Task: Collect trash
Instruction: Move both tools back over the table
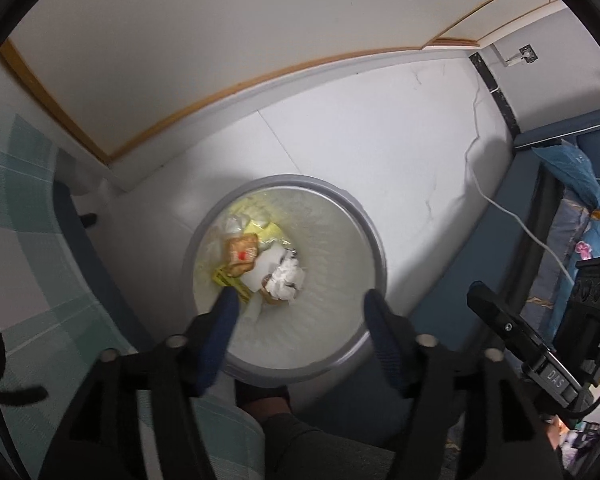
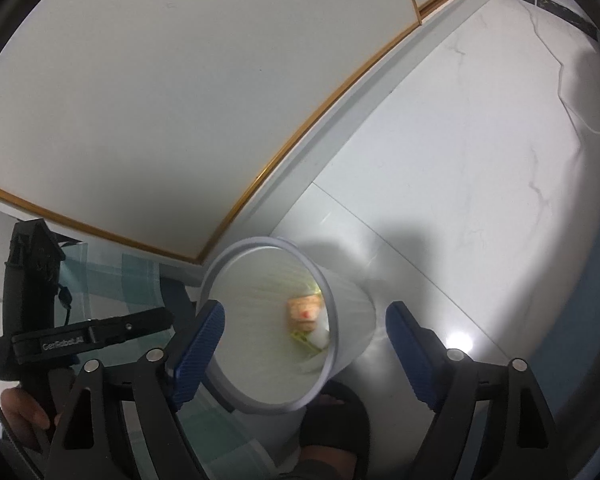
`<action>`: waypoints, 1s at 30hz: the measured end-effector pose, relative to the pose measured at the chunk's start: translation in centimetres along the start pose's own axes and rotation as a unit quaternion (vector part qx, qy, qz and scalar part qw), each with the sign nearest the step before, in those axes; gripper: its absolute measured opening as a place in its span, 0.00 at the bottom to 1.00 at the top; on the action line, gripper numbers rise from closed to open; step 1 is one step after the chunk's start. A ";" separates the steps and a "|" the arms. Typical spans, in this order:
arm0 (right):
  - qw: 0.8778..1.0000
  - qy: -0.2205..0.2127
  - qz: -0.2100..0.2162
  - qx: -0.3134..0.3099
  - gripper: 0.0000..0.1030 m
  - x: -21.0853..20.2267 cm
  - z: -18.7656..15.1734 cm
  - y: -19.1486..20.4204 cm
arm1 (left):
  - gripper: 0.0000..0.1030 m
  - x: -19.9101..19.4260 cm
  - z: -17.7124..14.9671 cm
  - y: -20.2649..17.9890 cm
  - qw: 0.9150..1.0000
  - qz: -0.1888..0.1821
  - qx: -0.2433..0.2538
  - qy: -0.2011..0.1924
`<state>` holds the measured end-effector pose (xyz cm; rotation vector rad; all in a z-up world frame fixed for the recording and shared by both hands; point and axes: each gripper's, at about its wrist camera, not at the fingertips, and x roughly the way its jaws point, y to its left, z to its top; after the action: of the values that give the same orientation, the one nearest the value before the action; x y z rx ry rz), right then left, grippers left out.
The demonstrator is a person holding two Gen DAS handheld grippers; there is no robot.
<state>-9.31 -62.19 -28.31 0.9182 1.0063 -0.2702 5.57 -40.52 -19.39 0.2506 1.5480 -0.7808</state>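
A round grey-rimmed trash bin (image 1: 376, 248) stands on the white floor. Inside lie an orange snack wrapper (image 1: 242, 255), a crumpled white tissue (image 1: 287, 280), yellow wrappers (image 1: 266, 231) and white paper. My left gripper (image 1: 300, 308) hangs open and empty right above the bin's mouth. My right gripper (image 2: 304, 320) is open and empty too, above and beside the same bin (image 2: 328, 284), where the orange wrapper (image 2: 303, 312) shows. The other gripper's body shows in each view (image 1: 516, 332) (image 2: 88, 334).
A table with a green checked cloth (image 1: 16, 208) stands left of the bin. A white cabinet with a wood trim (image 1: 204, 100) is behind it. A white cable (image 1: 512, 212) runs over the floor. A bed with blue bedding (image 1: 580, 184) is at the right. A foot (image 2: 332, 428) is near the bin.
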 end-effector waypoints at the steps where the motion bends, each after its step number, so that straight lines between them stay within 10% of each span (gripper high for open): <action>1: 1.000 0.002 0.001 -0.002 0.81 0.1 -0.1 0.1 | 0.65 -0.1 -0.1 0.0 1.000 0.005 0.001 -0.004; 30: 0.998 -0.054 -0.001 -0.041 0.86 -7.0 -0.1 5.0 | 0.72 -9.7 -3.6 0.5 0.985 0.065 -0.009 -0.159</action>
<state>-10.28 -60.50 -19.92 0.8196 0.9124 -0.2756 4.50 -35.13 -10.58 0.2003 1.2256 -0.6672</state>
